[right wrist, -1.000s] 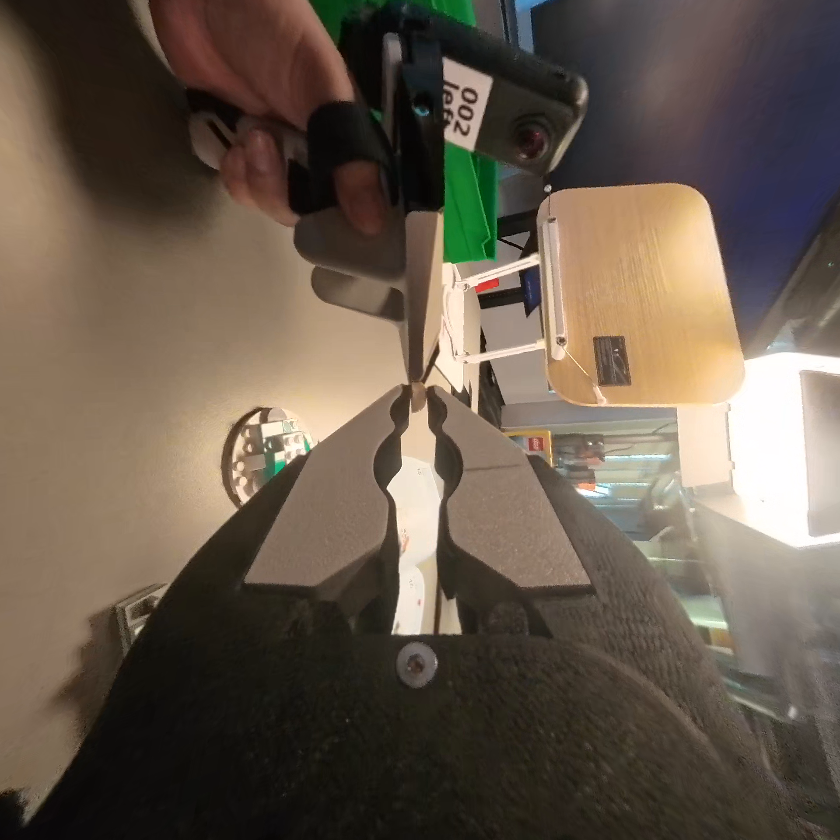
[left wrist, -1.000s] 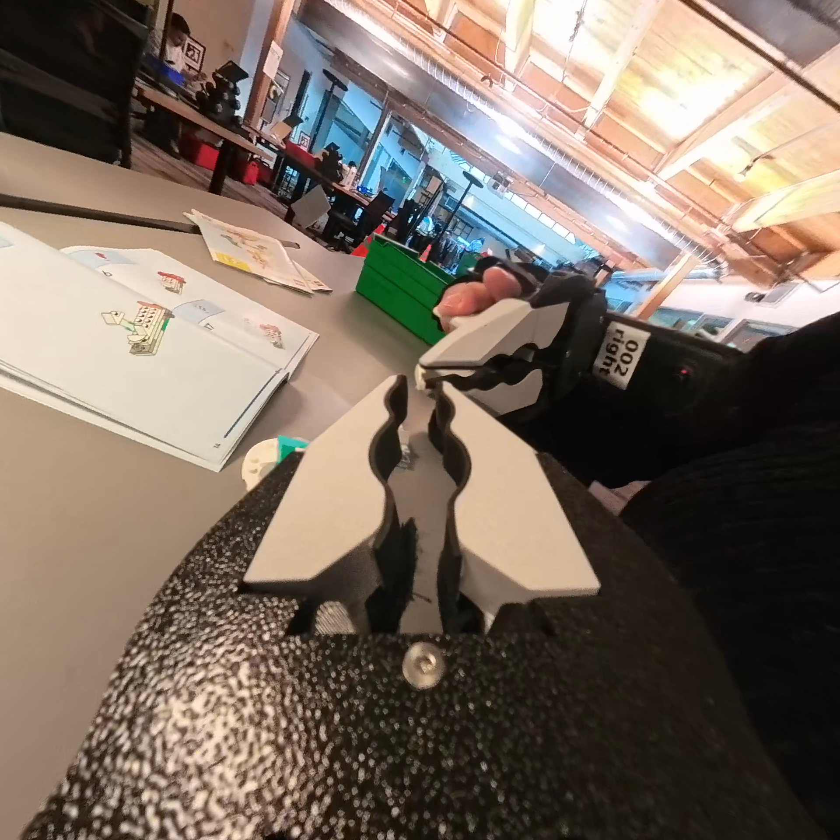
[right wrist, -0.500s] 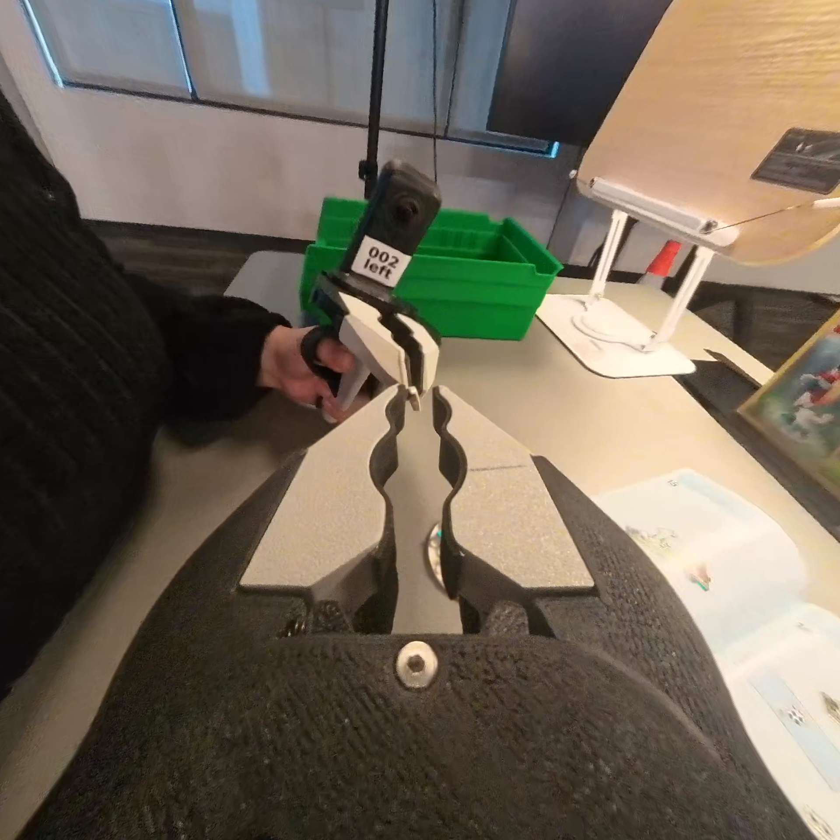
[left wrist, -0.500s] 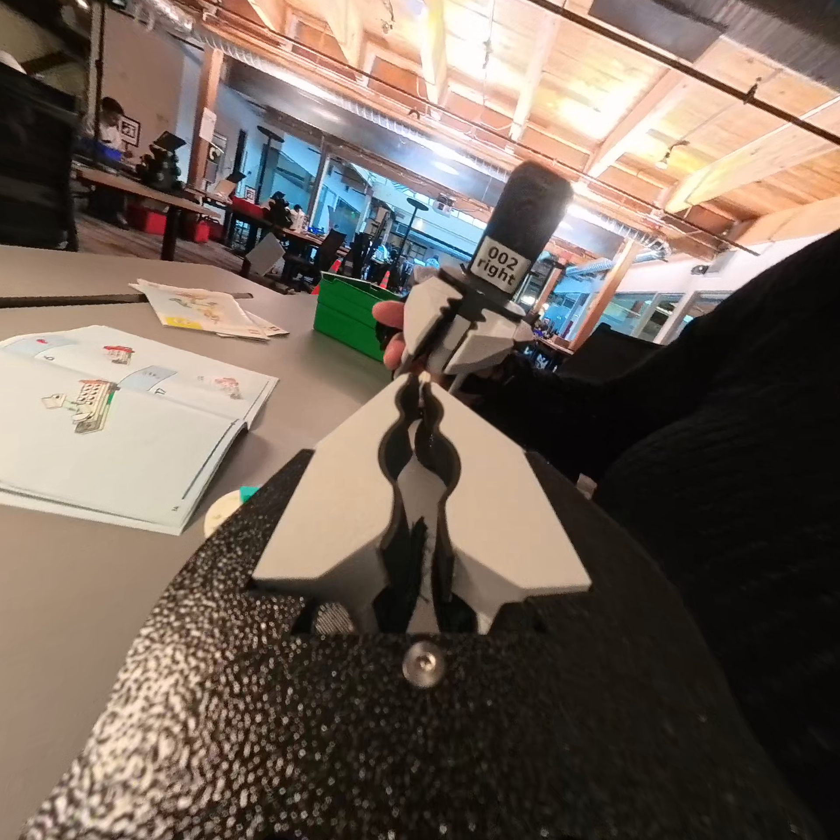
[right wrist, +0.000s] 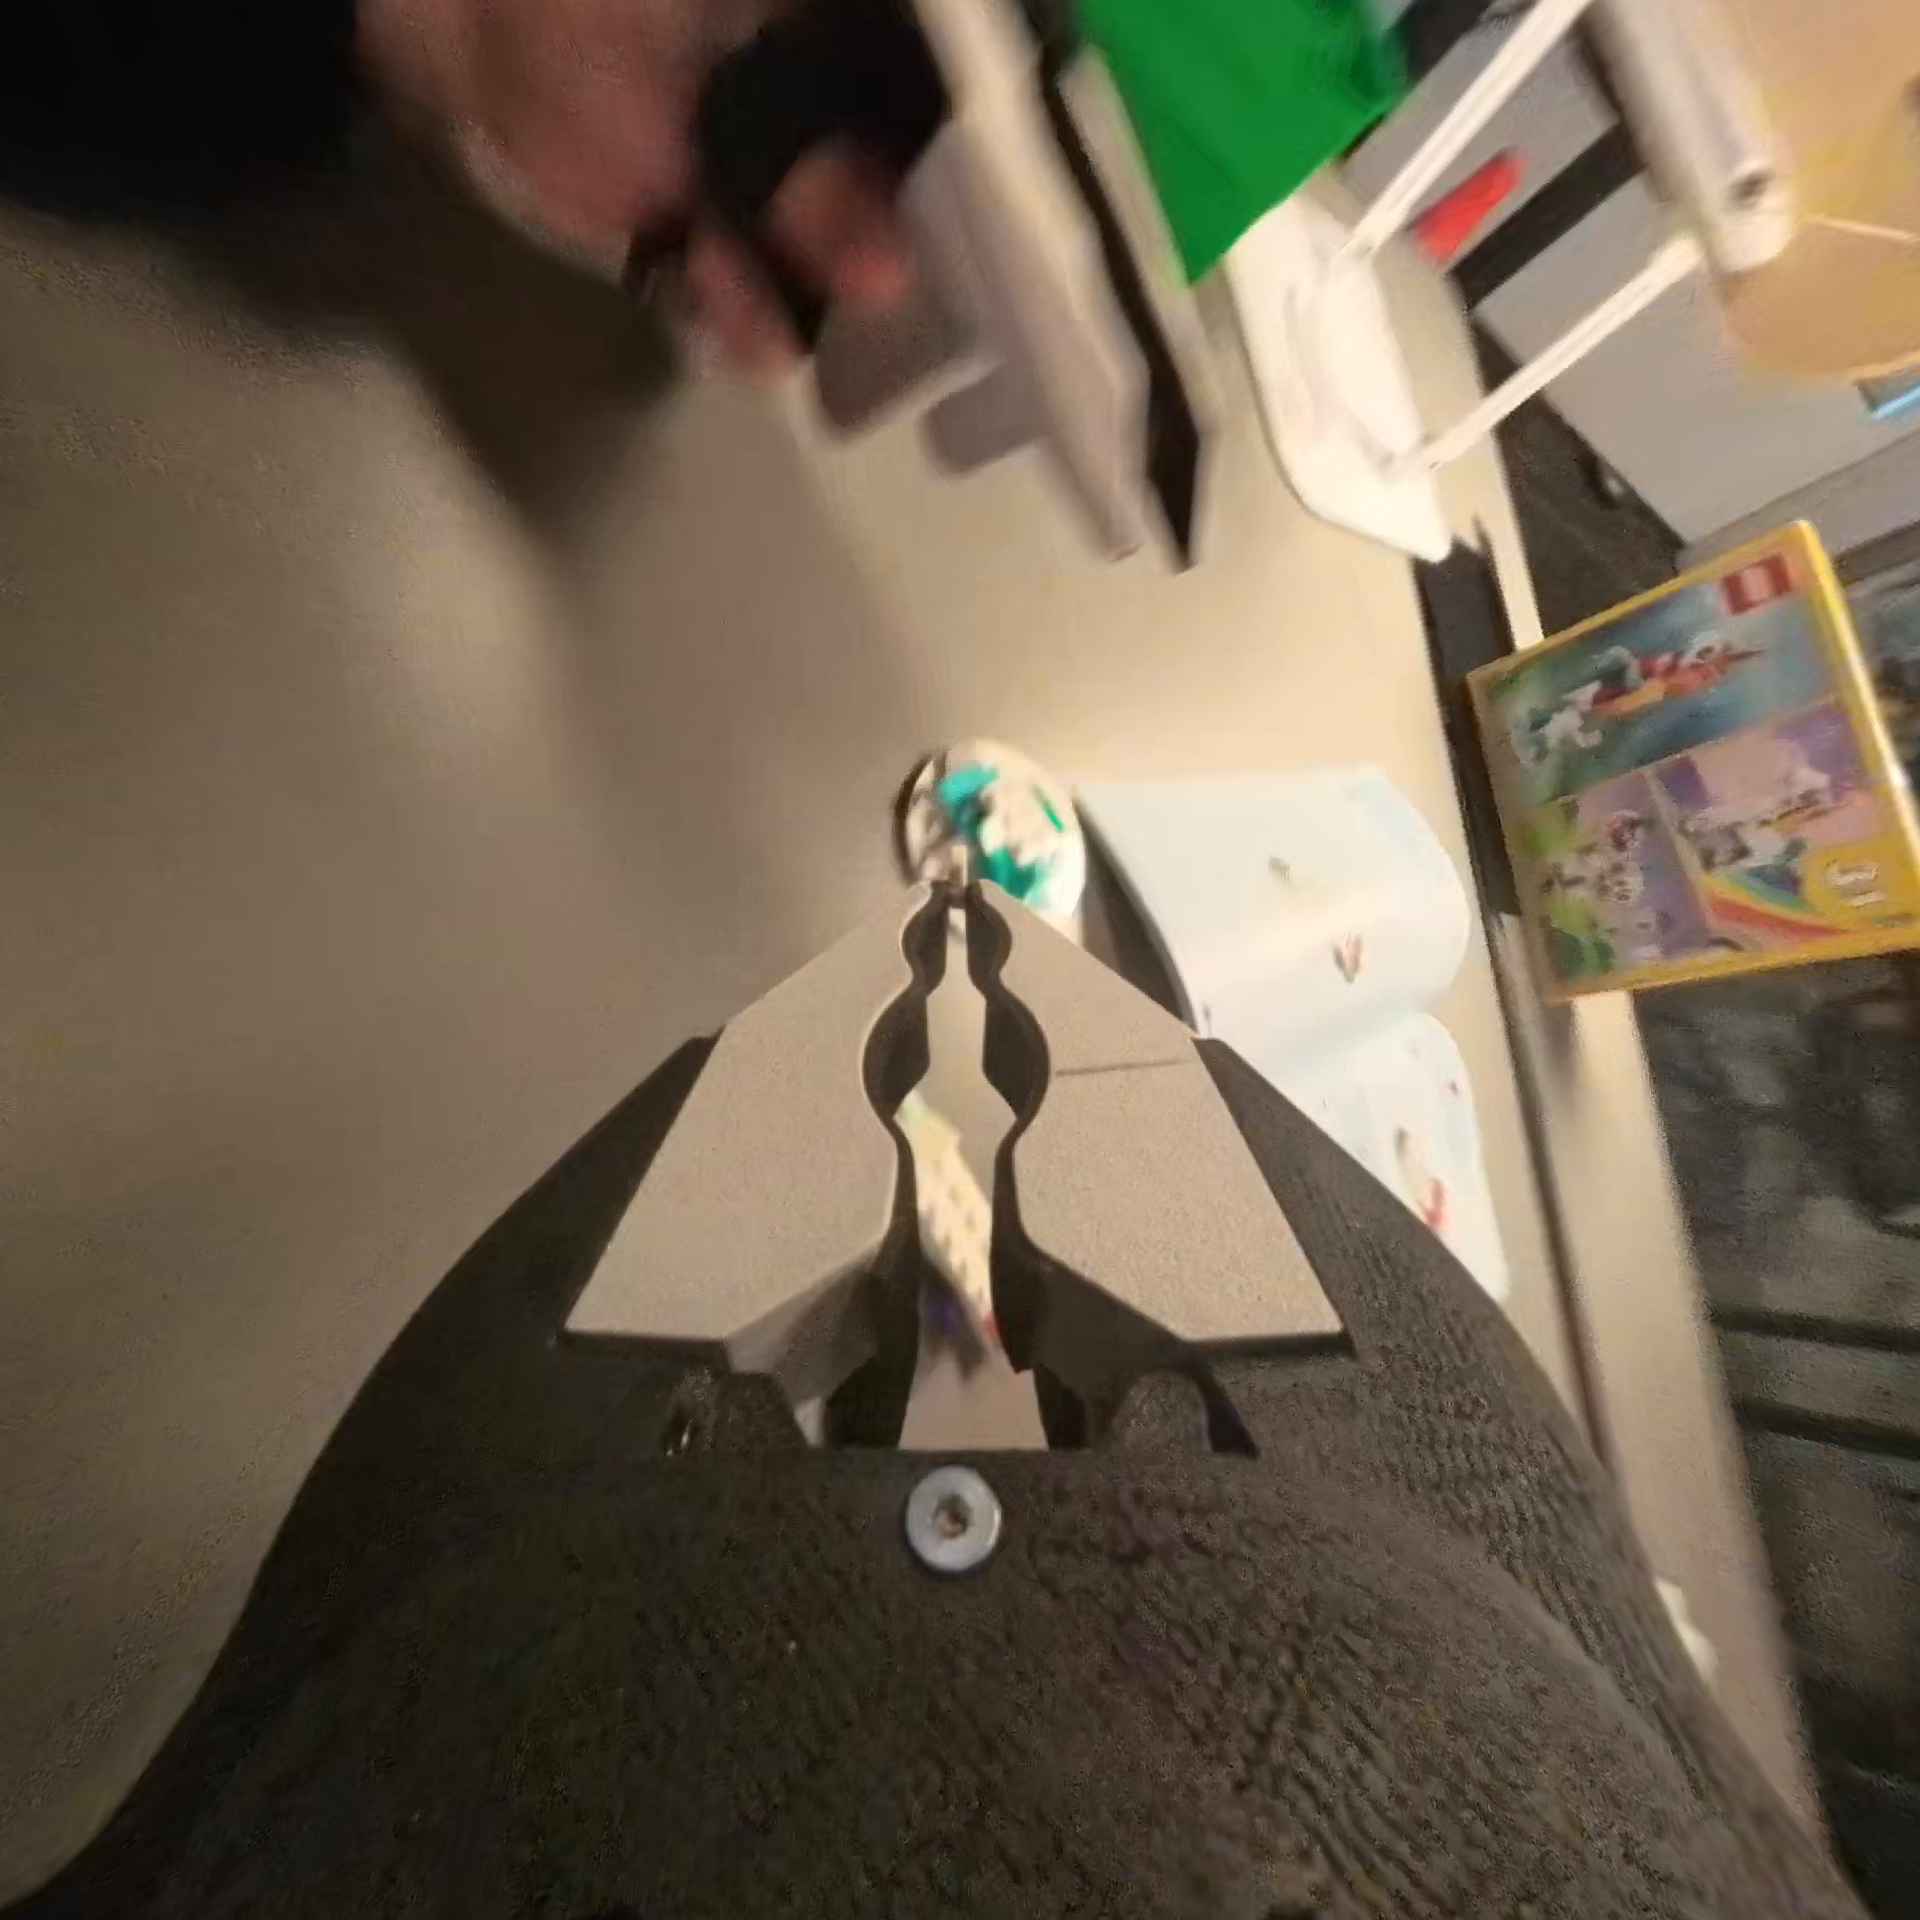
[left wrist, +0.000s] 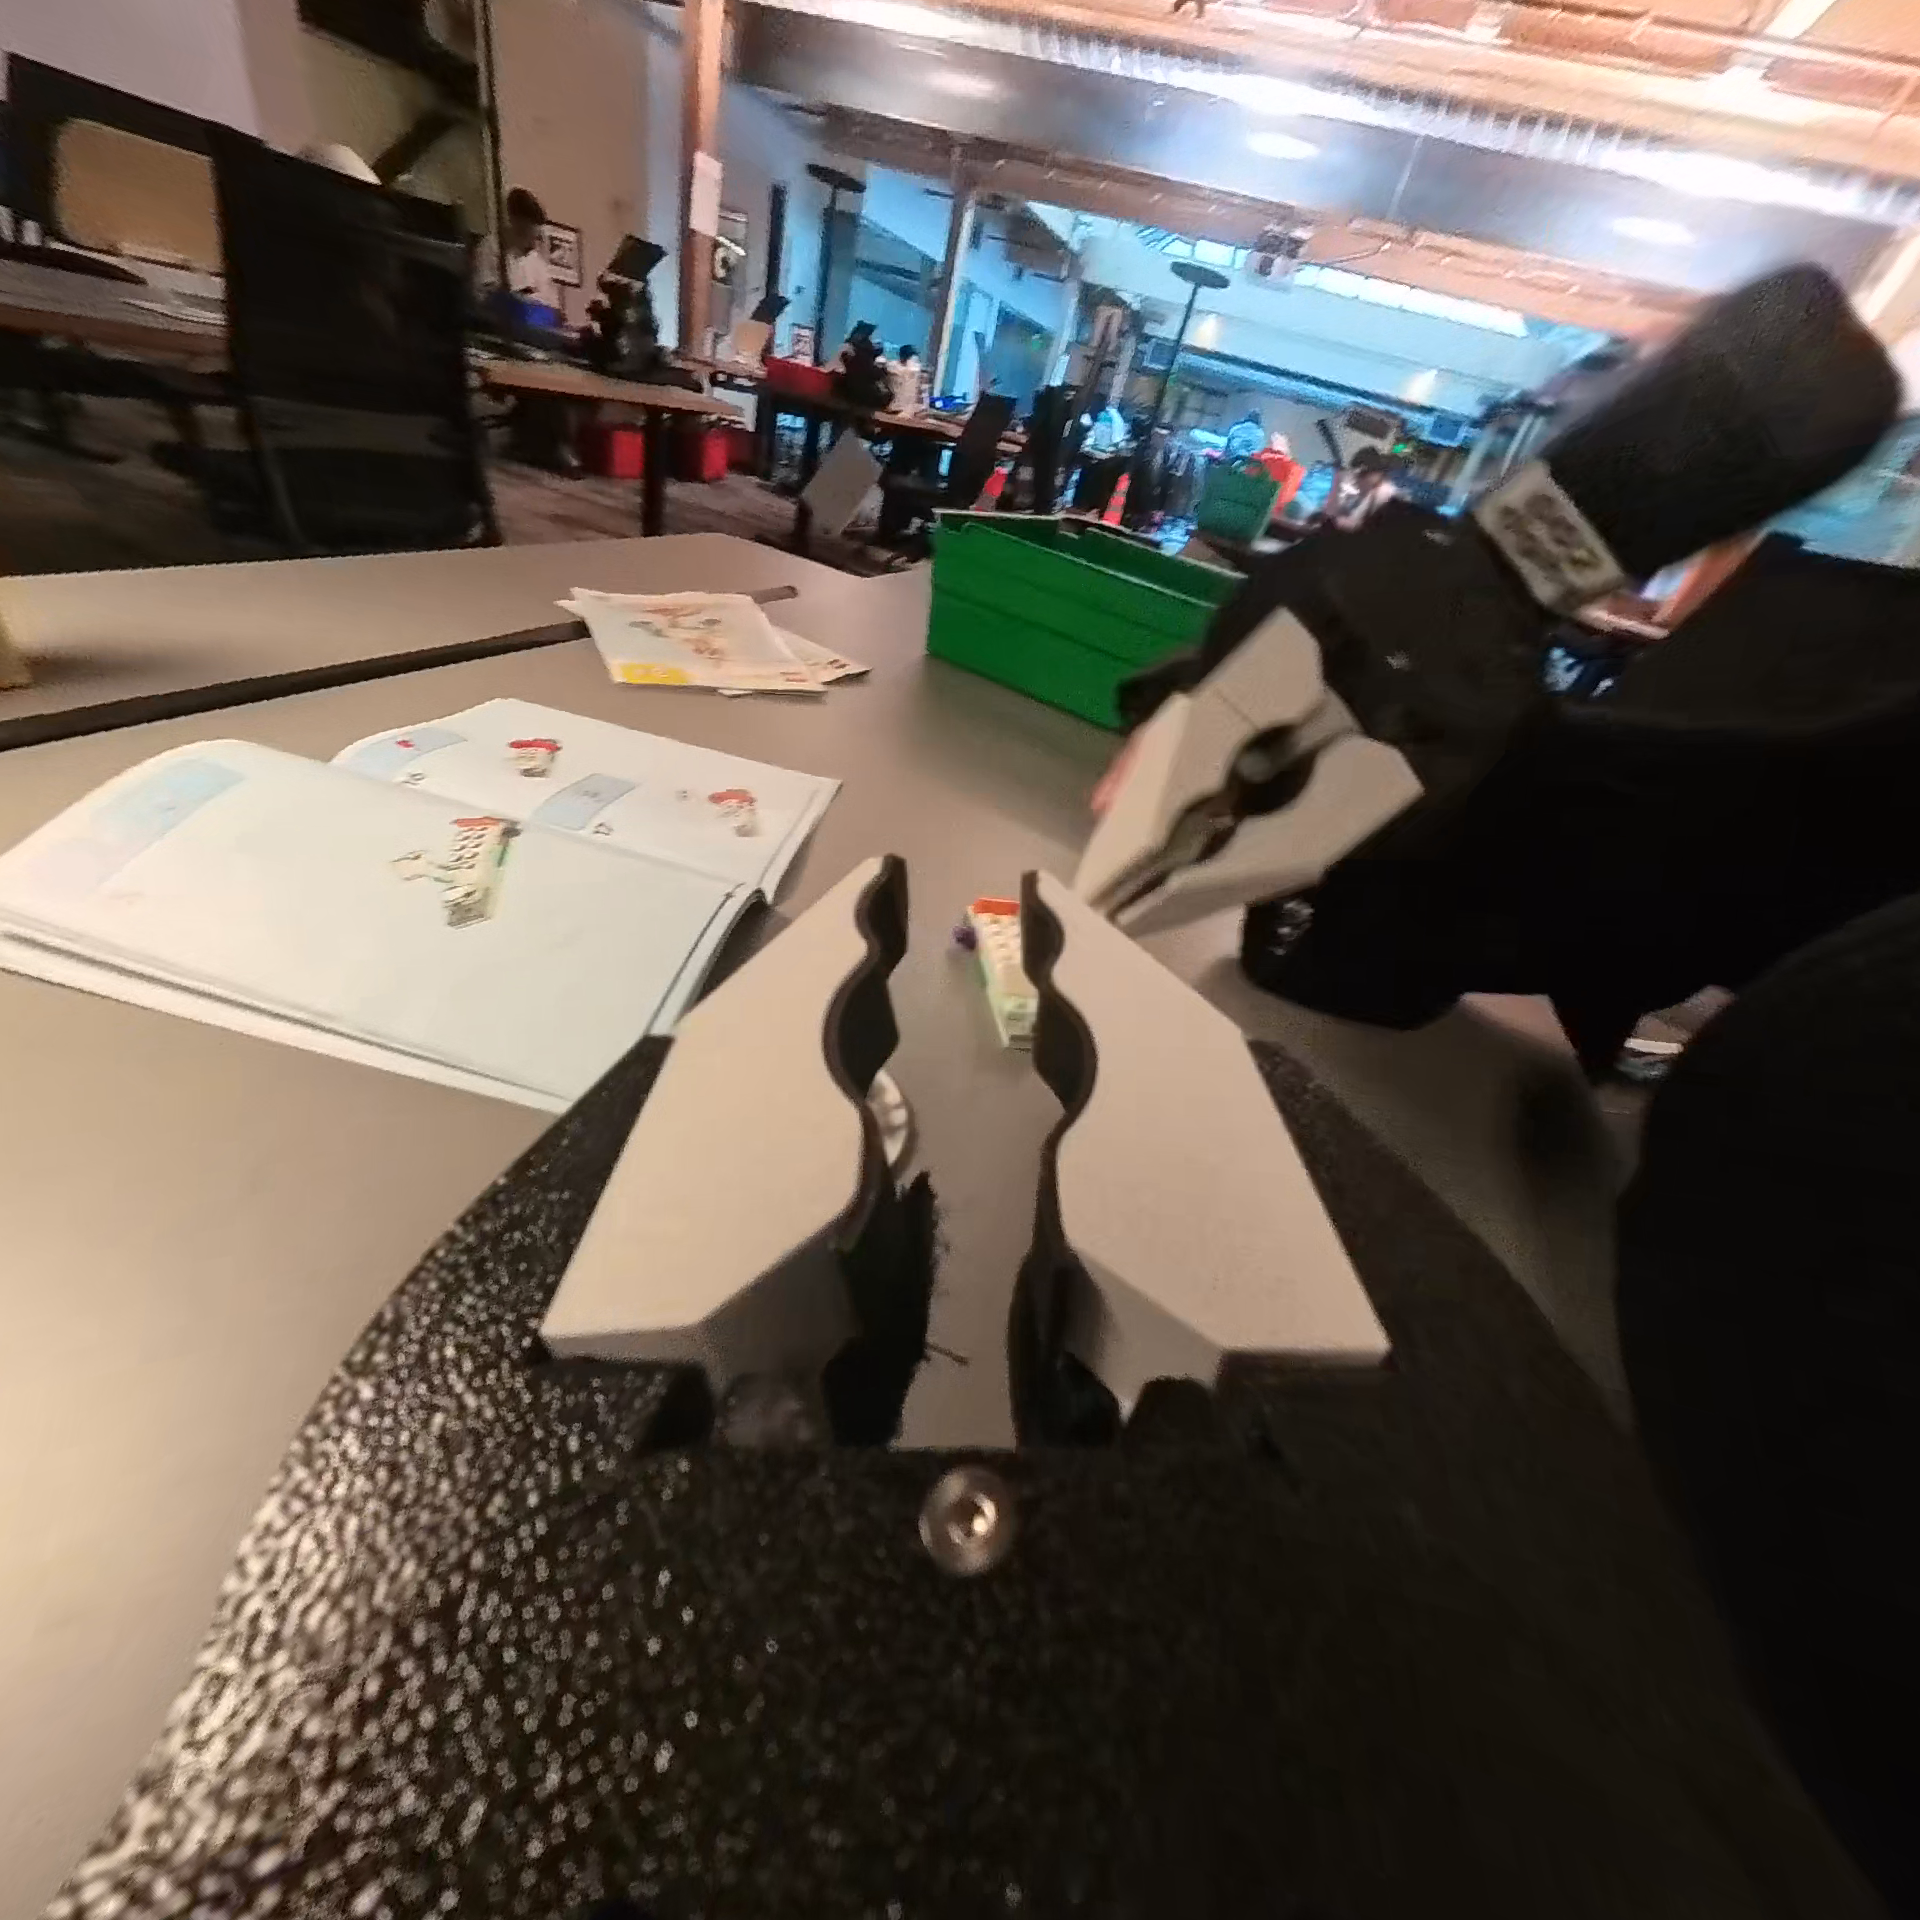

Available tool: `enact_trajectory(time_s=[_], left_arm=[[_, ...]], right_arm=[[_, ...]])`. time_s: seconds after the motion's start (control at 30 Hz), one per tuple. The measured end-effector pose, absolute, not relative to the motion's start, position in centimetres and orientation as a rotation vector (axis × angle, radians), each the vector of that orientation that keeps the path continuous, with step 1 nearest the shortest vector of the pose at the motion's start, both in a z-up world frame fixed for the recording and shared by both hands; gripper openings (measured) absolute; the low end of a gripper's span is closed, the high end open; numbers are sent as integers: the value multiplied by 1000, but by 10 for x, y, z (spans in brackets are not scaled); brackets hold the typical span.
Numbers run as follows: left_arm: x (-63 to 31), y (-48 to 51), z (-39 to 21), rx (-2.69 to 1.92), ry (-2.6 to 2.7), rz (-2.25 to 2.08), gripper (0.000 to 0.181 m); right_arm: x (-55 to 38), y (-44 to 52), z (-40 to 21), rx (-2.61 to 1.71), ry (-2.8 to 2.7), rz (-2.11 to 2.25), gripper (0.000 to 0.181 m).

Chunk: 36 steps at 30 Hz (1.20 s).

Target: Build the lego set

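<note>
Grey table (left wrist: 260,1195): my left gripper (left wrist: 961,883) gapes empty before the lego strip (left wrist: 1003,971), ready to grab; right gripper (right wrist: 954,906) nearly closed, contents unclear.

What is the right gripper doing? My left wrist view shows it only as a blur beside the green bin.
Observer: The right gripper has its jaws almost together. Whether they pinch anything is too blurred to tell.
Operator: Anything ahead of it?
Observer: A round white dish with teal pieces lies just beyond its tips.
Operator: Is the set's box around?
Observer: Yes, a yellow box sits beyond the open booklet.
</note>
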State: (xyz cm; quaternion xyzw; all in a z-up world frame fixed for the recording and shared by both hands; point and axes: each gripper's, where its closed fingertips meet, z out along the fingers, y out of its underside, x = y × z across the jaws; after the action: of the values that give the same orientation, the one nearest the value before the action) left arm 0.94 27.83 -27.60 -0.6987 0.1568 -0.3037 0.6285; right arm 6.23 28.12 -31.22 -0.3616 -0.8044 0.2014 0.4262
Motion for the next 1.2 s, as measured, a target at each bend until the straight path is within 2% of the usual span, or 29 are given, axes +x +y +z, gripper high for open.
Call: enact_trajectory(time_s=[0.1,0.23,0.87,1.2], left_arm=[[7,280,-278,-1621,343,-679,15],[13,281,-282,-1646,356,-682,14],[12,283,-287,-1679,371,-627,9],[14,282,-285,-1675,388,-608,9]], right_arm=[[83,281,-335,-705,-2152,156,1],[95,278,-352,-515,-2223,-32,1],[80,290,-375,-197,-2345,-170,2],[85,283,-373,-312,-2508,-8,11]])
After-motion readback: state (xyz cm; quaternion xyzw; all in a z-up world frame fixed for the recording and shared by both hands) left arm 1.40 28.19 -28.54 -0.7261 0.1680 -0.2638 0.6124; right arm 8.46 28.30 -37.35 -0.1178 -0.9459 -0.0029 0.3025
